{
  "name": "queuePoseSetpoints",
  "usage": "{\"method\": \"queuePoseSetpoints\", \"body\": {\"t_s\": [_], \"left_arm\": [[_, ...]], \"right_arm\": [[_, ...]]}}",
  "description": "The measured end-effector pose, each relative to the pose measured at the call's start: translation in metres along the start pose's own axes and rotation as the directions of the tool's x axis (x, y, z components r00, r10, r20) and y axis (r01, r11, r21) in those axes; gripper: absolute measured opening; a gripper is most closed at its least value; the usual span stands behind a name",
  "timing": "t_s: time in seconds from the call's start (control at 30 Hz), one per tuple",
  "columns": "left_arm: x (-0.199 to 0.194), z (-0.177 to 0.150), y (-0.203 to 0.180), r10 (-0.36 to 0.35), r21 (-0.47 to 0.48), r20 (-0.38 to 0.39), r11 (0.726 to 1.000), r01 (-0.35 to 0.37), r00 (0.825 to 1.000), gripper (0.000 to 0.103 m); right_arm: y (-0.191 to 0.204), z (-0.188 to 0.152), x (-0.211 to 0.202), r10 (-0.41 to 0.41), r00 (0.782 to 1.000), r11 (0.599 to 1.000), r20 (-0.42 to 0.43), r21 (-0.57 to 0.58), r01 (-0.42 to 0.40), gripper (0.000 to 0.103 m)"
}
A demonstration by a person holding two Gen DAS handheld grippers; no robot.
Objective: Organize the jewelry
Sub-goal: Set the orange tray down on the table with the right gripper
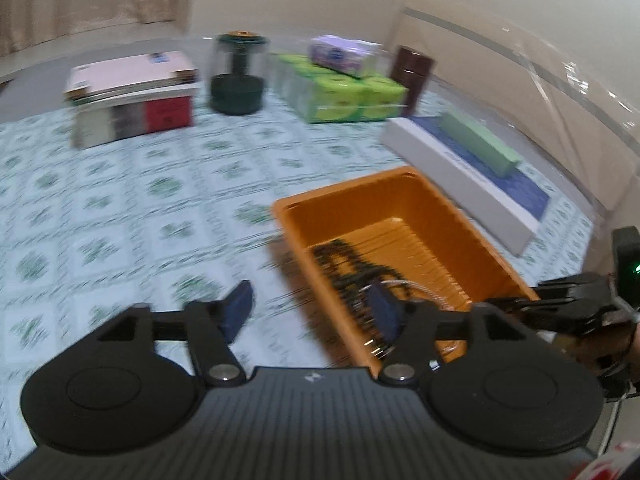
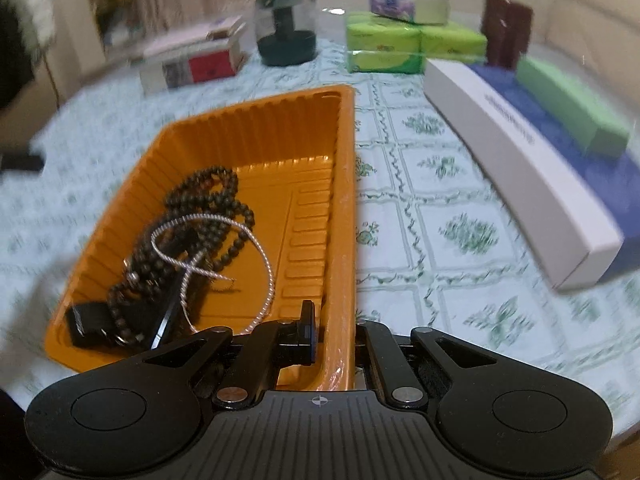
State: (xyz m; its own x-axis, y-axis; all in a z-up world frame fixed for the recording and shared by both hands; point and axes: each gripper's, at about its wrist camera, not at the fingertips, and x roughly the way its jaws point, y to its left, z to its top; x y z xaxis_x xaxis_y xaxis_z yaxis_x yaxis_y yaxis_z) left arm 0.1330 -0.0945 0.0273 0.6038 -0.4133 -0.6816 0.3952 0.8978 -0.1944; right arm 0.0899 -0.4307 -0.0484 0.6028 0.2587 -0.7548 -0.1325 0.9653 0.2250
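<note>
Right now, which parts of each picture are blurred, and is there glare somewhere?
Left wrist view: motion smear over the tablecloth and orange tray; the bead necklace is streaked; glare on the clear sheet at right. Right wrist view: tray centre sharper, beads distinct, edges smeared; both bend straight lines.

Patterned tablecloth (image 2: 460,184), orange tray (image 2: 256,136), boxes (image 2: 516,160), tissue packs (image 2: 384,46)

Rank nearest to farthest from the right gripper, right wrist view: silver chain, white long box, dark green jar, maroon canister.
From the right gripper, clamped on the orange tray wall:
1. Silver chain, in the tray, just left.
2. White long box, on the cloth, right.
3. Dark green jar and maroon canister, both at the far edge; too close to call.
</note>
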Motion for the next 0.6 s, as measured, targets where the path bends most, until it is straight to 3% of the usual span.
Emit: {"method": "queuePoseSetpoints", "body": {"t_s": [0.1,0.17,0.23,0.4,0.6], "left_arm": [[-0.013,-0.014,0.014,0.036,-0.055,0.016,0.998,-0.035,0.999,0.084],[-0.023,-0.024,0.023,0.055,-0.091,0.032,0.994,-0.052,0.998,0.091],[-0.032,-0.035,0.029,0.084,-0.124,0.036,0.989,-0.079,0.996,0.097],[-0.054,-0.065,0.039,0.147,-0.203,0.039,0.97,-0.137,0.988,0.102],[-0.075,-0.103,0.028,0.243,-0.219,0.014,0.947,-0.234,0.97,0.102]], "right_arm": [[-0.011,-0.005,-0.006,0.046,0.999,0.997,0.027,0.063,-0.048,0.005],[-0.012,-0.006,-0.013,0.065,0.997,0.994,0.048,0.085,-0.069,0.019],[-0.014,-0.007,-0.026,0.06,0.994,0.993,0.093,0.098,-0.069,0.073],[-0.001,-0.006,-0.059,0.003,0.989,0.992,0.148,0.121,-0.021,0.076],[0.061,-0.015,-0.089,-0.042,0.988,0.996,0.146,0.08,0.031,0.077]]}}
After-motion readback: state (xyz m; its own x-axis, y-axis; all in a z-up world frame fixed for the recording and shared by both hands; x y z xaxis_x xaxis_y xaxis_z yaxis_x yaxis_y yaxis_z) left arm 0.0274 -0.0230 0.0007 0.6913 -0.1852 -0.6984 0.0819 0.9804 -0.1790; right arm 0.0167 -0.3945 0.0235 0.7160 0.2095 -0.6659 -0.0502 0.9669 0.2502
